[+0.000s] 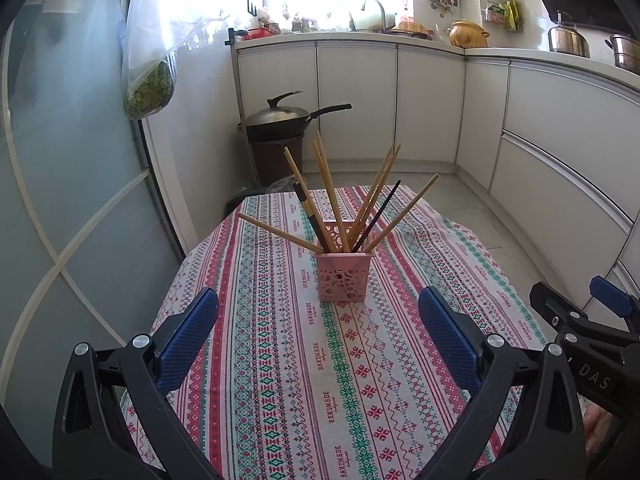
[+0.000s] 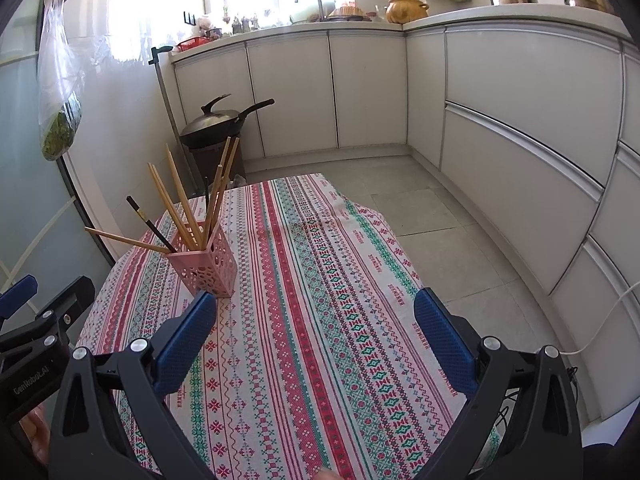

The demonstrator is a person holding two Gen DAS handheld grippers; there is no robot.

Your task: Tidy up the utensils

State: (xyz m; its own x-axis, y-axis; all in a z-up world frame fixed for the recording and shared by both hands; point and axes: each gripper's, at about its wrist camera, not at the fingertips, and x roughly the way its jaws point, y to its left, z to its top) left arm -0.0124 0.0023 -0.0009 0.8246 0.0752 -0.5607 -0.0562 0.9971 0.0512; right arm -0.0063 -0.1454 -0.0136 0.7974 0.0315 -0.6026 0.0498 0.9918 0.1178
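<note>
Counter [image 1: 280, 380] under striped patterned cloth. Pink perforated holder [image 1: 343, 278] upright near counter middle, holds fanned chopsticks [image 1: 330, 196]: mostly wooden, apparently two dark. Left tool [image 1: 318, 344] jaws spread wide, empty, short of holder. Right tool [image 2: 316, 346] likewise wide apart, empty, holder [image 2: 206, 268] just beyond its left finger.

Patterned tablecloth [image 1: 280, 360], striped red, green and white, covering the table. Lidded black wok [image 1: 280, 118] on a dark brown stand [image 1: 276, 160] by the cabinets. White cabinet doors [image 1: 356, 100] under a pale countertop [image 1: 360, 37]. Clear plastic bag of greens [image 1: 150, 92] hanging at the glass door [image 1: 60, 200]. Faucet [image 1: 376, 8], brown clay pot [image 1: 468, 34], steel pots [image 1: 568, 38] on the counter. Grey tile floor [image 2: 420, 220].
</note>
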